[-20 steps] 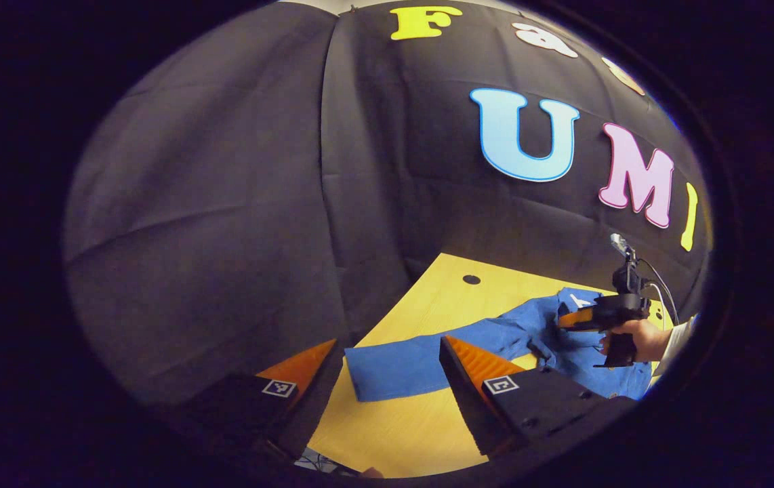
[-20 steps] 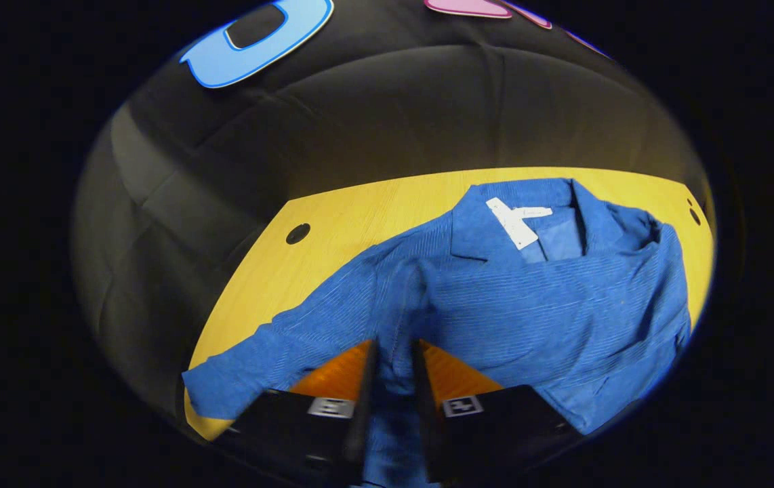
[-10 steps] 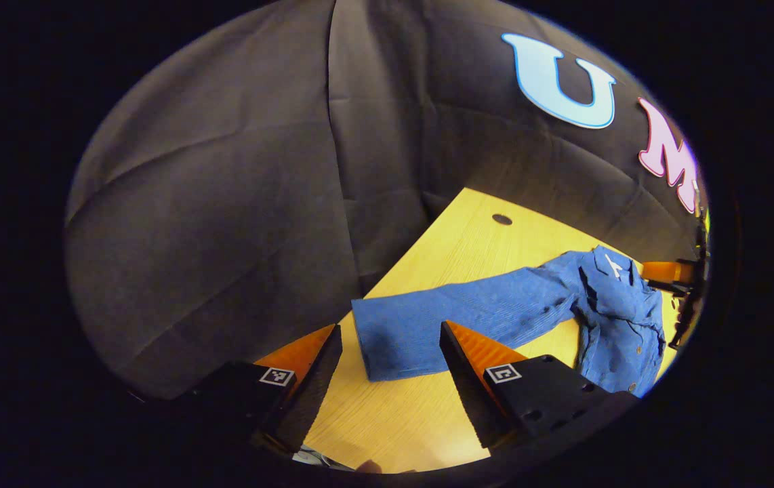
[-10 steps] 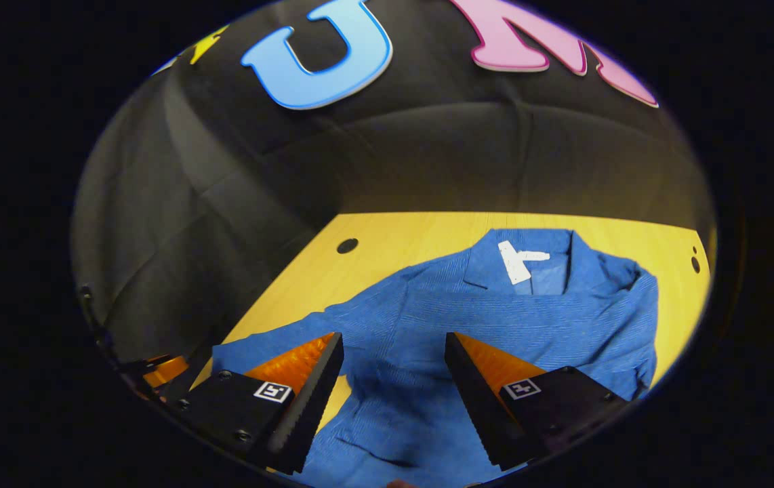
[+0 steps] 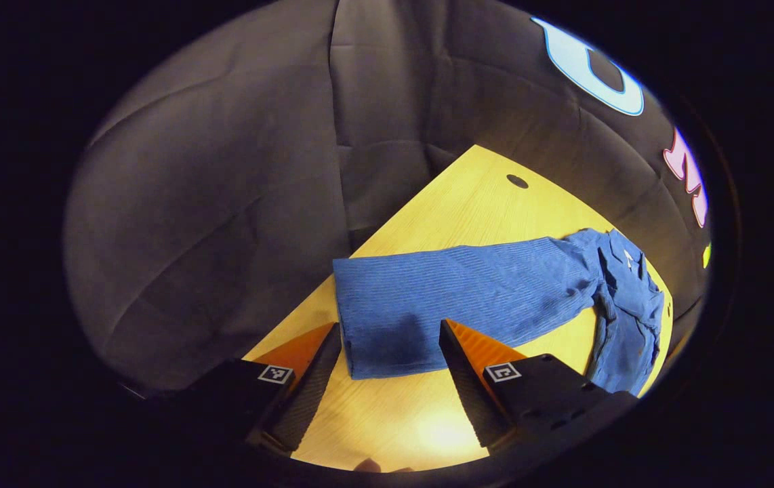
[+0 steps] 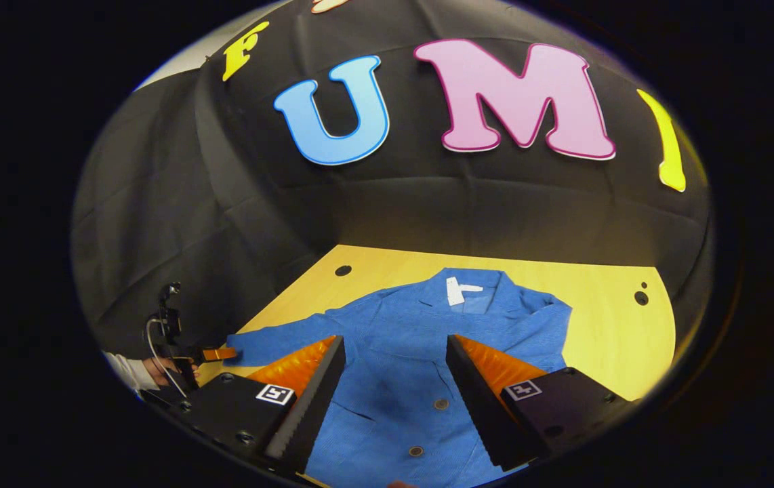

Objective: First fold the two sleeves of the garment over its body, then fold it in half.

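Note:
A blue button-up jacket (image 6: pixel 421 359) lies face up on the yellow table (image 6: pixel 604 325), collar and white tag toward the wall. Its one sleeve (image 5: pixel 468 291) stretches flat across the table away from the body (image 5: pixel 631 318); the other side looks folded in over the chest (image 6: pixel 536 318). My left gripper (image 5: pixel 389 329) is open, low over the table, with the sleeve's cuff (image 5: pixel 387 339) lying between its fingertips. It also appears at the sleeve end as the left gripper (image 6: pixel 221 354), held by a hand (image 6: pixel 156 371). My right gripper (image 6: pixel 395 340) hangs open above the jacket's front, holding nothing.
The table (image 5: pixel 482 210) has small round holes (image 5: pixel 516 181) (image 6: pixel 343 270) (image 6: pixel 641 297) near its far corners. Black cloth walls close in behind and to the left. Bare wood lies in front of the cuff and to the right of the jacket.
My right gripper, shut on the cloth a second ago, has opened, let it go and drawn back upward. My left gripper has moved down and in toward the cuff.

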{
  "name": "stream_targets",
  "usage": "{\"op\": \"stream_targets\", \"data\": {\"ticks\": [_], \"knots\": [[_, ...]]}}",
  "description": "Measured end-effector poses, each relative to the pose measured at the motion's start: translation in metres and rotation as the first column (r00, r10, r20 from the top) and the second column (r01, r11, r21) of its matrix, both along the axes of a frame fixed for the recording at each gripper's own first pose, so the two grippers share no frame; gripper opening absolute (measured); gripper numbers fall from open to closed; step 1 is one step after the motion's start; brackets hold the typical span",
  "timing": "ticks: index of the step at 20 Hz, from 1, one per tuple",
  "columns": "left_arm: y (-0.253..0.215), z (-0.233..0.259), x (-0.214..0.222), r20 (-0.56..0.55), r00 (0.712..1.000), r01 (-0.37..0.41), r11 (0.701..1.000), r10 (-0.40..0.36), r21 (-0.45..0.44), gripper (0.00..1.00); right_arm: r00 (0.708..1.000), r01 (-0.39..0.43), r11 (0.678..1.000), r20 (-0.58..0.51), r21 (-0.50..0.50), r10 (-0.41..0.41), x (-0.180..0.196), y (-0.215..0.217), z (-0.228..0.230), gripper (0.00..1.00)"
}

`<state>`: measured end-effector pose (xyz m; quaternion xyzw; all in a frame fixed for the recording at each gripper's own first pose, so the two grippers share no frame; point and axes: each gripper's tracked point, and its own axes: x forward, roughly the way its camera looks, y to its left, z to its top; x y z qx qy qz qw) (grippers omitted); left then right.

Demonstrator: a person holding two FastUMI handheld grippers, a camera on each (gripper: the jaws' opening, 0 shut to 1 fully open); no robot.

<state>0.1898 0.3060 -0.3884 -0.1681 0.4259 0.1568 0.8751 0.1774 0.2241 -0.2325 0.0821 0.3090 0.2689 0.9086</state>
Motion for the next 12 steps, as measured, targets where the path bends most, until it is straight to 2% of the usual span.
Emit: {"op": "stream_targets", "data": {"ticks": [1,3,5,6,7,8,10,12], "knots": [[-0.001,-0.008,-0.002,-0.024,1.000,0.003,1.000,-0.003,-0.001,0.86,1.000,0.000,1.000,0.009,0.000,0.000,-0.004,-0.004,0.003,0.96],[0.007,-0.021,0.007,-0.035,0.999,-0.004,0.997,0.007,0.076,0.87,1.000,0.004,1.000,0.010,-0.019,-0.004,-0.007,-0.015,0.002,0.95],[0.005,-0.019,0.006,-0.054,0.998,-0.007,0.994,0.013,0.113,0.85,1.000,0.020,1.000,-0.018,-0.015,-0.020,-0.011,-0.023,0.000,0.96],[0.001,-0.019,0.004,-0.070,0.997,-0.023,0.996,0.030,0.090,0.87,0.999,0.031,1.000,-0.027,-0.001,-0.031,-0.012,-0.026,0.000,0.96],[0.004,-0.015,0.004,-0.077,0.996,-0.030,0.996,0.036,0.087,0.84,0.999,0.042,0.999,-0.034,0.011,-0.041,-0.013,-0.029,0.001,0.96],[0.005,-0.016,0.003,-0.080,0.996,-0.034,0.996,0.041,0.082,0.70,0.998,0.052,0.998,-0.040,0.019,-0.051,-0.012,-0.030,0.000,0.96],[0.009,-0.016,0.005,-0.072,0.997,-0.029,0.997,0.034,0.066,0.48,0.997,0.061,0.998,-0.053,0.025,-0.059,-0.013,-0.035,-0.001,0.96],[0.006,-0.011,0.011,-0.082,0.996,-0.037,0.999,0.041,0.039,0.08,0.997,0.054,0.998,-0.048,0.024,-0.053,-0.005,-0.050,0.002,0.96]]}}
